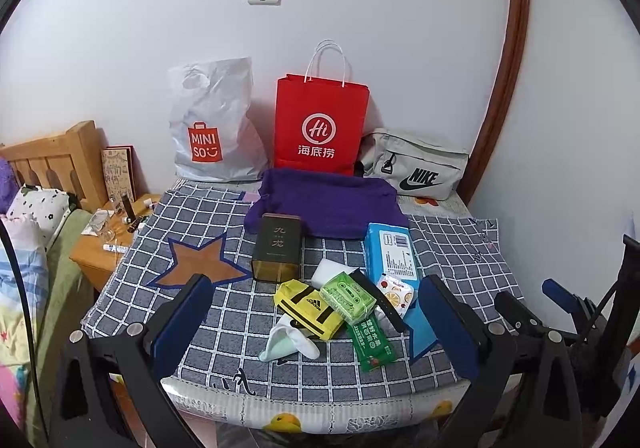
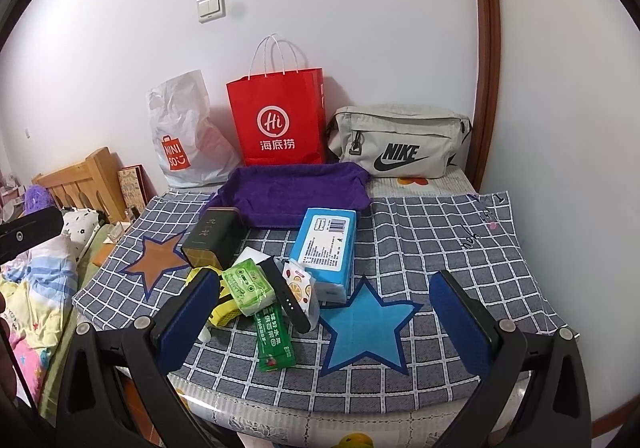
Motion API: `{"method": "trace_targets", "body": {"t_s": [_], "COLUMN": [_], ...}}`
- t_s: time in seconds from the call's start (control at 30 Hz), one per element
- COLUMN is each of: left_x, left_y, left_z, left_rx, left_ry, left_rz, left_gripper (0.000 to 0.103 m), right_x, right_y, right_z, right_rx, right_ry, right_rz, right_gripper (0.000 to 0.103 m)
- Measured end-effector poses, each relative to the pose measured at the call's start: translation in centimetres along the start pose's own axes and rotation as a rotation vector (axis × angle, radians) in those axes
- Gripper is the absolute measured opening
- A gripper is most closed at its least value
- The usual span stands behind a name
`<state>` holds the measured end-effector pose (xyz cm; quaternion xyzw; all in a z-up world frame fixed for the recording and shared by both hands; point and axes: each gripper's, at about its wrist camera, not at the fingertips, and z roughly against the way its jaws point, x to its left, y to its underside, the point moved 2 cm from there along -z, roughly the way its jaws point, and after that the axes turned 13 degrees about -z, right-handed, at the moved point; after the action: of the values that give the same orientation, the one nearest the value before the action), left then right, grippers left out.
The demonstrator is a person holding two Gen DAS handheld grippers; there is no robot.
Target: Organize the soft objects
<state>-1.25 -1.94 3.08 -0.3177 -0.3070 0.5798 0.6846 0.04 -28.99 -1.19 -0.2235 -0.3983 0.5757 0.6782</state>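
both your left gripper point(image 1: 316, 312) and right gripper point(image 2: 324, 308) hang with fingers apart; start with the white sock point(image 1: 288, 342), pinching its near folded edge.

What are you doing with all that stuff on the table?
Tidying hasn't really started. The left hand-held gripper and right hand-held gripper both hover open above the near edge of the checked tablecloth, holding nothing. A pile waits in the middle: a yellow pouch, green tissue pack, white sock and blue tissue pack. A purple cloth bag lies behind them.
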Motion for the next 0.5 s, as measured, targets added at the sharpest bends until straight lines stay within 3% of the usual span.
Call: {"method": "trace_targets", "body": {"t_s": [0.5], "left_x": [2.1], "left_y": [0.8], "left_z": [-1.5], "left_rx": [0.029], "left_ry": [-0.049], "left_rz": [0.020], "left_gripper": [0.103], "right_x": [0.0], "right_y": [-0.1], "right_z": [-0.6], "right_rx": [0.008], "right_ry": [0.002], "right_rz": [0.005], "right_gripper": [0.103]}}
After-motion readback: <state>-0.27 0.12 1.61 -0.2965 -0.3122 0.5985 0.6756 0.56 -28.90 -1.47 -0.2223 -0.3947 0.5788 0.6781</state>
